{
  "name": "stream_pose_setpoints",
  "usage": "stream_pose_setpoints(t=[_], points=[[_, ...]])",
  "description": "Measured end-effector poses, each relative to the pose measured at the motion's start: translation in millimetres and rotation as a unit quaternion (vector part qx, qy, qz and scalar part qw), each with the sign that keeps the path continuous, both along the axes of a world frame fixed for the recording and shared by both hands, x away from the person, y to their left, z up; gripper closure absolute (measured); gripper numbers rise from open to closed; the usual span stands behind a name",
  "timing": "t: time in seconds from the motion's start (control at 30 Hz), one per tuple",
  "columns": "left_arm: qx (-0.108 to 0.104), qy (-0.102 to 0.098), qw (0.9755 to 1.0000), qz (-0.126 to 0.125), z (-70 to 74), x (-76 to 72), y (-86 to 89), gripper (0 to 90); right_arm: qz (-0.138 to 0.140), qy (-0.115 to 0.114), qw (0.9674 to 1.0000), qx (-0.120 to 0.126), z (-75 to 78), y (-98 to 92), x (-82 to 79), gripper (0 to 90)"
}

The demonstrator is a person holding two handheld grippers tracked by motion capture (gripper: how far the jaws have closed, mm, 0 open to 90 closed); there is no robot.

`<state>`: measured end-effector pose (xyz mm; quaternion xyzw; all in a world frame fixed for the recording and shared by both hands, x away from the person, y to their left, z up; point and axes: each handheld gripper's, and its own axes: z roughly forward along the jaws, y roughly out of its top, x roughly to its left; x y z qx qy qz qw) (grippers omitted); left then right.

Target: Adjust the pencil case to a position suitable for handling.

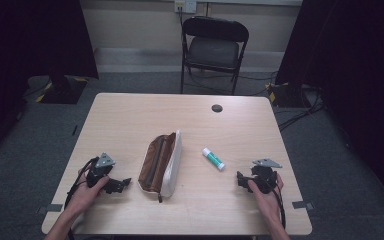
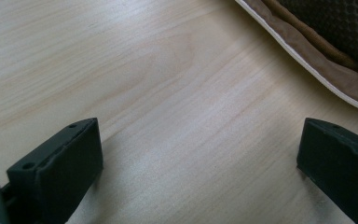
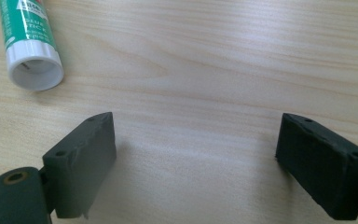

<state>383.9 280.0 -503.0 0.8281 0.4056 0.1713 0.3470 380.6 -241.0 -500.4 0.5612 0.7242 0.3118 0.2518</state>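
In the high view, a brown pencil case (image 1: 161,164) with a white side is seen lying near the middle of the counter (image 1: 130,115), its length running from the near edge toward the far edge. A green-and-white glue stick (image 1: 213,158) lies just to its right, apart from it. The left claw (image 1: 122,183) is held low near the near left corner, pointed at the pencil case; the right claw (image 1: 240,179) is held near the near right corner, pointed toward the glue stick. A small dark round hole (image 1: 217,108) is set by the far edge, and a black folding chair (image 1: 213,47) stands beyond it.

In the left gripper view, the jaws are spread wide over bare wood — nothing lies between them — and the pencil case (image 2: 326,60) is seen at the upper right.

In the right gripper view, the jaws are likewise spread and empty, with the glue stick (image 3: 30,44) lying ahead at the upper left, its white end nearest.
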Motion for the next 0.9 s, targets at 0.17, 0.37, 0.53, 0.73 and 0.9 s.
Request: stream_pose_setpoints(t=[0.17,0.37,0.53,0.73,0.9], points=[[-0.001,0.001,1.0,0.0,-0.1,0.0,-0.1,0.0,0.002,0.001,1.0,0.001,0.1,-0.7,-1.0,11.3],[-0.002,0.0,1.0,0.001,-0.2,0.2,-0.3,0.0,0.018,0.013,0.9998,-0.001,4.9,-4.0,-4.7,19.3],[-0.001,0.0,1.0,0.0,-0.2,0.5,-0.4,0.0,0.029,0.01,0.9993,0.022,14.1,-5.1,-13.7,27.0],[-0.001,0.0,1.0,0.0,-0.2,0.5,-0.4,0.0,0.051,0.0,0.998,0.037,22.8,2.4,-23.1,32.1],[-0.001,0.0,1.0,0.0,-0.2,0.5,-0.4,0.0,0.082,-0.019,0.9955,0.043,34.7,14.1,-30.3,39.1]])
